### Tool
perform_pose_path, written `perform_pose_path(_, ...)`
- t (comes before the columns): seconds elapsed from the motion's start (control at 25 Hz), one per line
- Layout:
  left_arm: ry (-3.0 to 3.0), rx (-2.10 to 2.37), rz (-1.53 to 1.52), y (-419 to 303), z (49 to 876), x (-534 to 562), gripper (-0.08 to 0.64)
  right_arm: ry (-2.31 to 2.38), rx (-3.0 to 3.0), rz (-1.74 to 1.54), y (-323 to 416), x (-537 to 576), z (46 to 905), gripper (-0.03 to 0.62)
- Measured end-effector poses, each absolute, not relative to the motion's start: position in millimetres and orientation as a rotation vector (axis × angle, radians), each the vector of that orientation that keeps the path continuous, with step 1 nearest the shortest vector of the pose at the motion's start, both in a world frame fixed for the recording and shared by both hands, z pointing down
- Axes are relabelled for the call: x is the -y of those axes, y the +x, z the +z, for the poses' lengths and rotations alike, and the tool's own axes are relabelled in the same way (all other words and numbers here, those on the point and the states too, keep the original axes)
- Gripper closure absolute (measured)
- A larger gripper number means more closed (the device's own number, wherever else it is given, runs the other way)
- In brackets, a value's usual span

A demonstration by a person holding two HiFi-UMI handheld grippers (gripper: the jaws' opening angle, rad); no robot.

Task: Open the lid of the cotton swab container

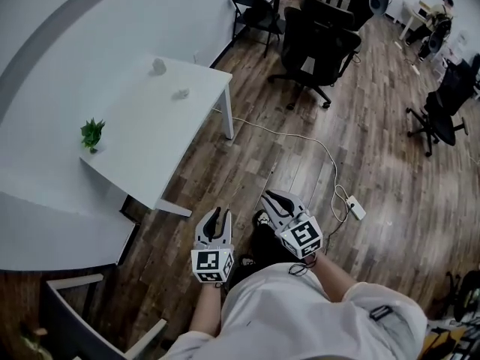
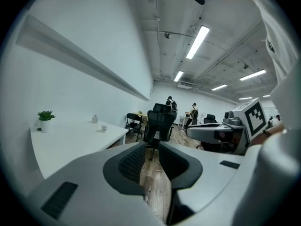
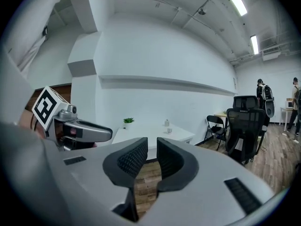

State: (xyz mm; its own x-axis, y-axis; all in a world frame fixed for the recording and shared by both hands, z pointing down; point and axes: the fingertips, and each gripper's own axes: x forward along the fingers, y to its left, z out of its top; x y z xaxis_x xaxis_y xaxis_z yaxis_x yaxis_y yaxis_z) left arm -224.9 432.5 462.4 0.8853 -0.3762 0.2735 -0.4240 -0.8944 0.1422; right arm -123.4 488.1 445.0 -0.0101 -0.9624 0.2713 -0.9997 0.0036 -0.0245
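Observation:
Two small pale items stand on the far end of a white table (image 1: 142,148): a small upright container (image 1: 159,66) and a lower cup-like one (image 1: 181,93). Which of them holds the cotton swabs I cannot tell. They also show small in the left gripper view, the upright container (image 2: 94,118) and the low one (image 2: 104,128), and in the right gripper view, upright (image 3: 166,122) and low (image 3: 170,130). My left gripper (image 1: 217,217) and right gripper (image 1: 271,199) hang over the wooden floor, well short of the table. Both have their jaws slightly apart with nothing between them.
A small green plant (image 1: 92,133) sits near the table's left edge. A second white surface (image 1: 52,238) lies at the lower left. A cable with a power strip (image 1: 355,207) runs across the floor. Black office chairs (image 1: 319,51) stand beyond, and people stand at the room's far end.

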Motion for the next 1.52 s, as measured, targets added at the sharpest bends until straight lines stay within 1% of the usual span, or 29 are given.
perform_pose_path(0.2, 2.833, 0.687, 0.397, -190.7, 469.0, -375.8, 0.466, 2.069, 2.145, 0.291, -79.1, -432.0, 442.7, 0.535)
perform_pose_path(0.44, 2.820, 0.750, 0.420, -130.9, 459.9, -307.1, 0.466, 2.065, 2.211, 0.282, -3.9, -369.4, 436.8, 0.534)
perform_pose_path(0.72, 2.779, 0.766, 0.429, -66.4, 465.5, -265.3, 0.466, 2.038, 2.227, 0.325, 65.6, -318.1, 449.5, 0.530)
perform_pose_path(0.96, 2.732, 0.791, 0.486, -44.9, 486.0, -212.0, 0.466, 2.035, 2.216, 0.407, 98.2, -274.9, 471.0, 0.529)
perform_pose_path(1.12, 2.734, 0.786, 0.482, -24.7, 493.6, -157.1, 0.466, 2.013, 2.196, 0.397, 116.2, -231.0, 473.8, 0.529)
perform_pose_path(1.36, 2.748, 0.715, 0.477, 17.7, 499.8, -63.3, 0.466, 2.016, 2.155, 0.364, 148.4, -144.0, 468.0, 0.528)
perform_pose_path(1.52, 2.745, 0.650, 0.513, 32.9, 504.7, -16.3, 0.466, 1.996, 2.137, 0.398, 153.8, -91.4, 468.1, 0.528)
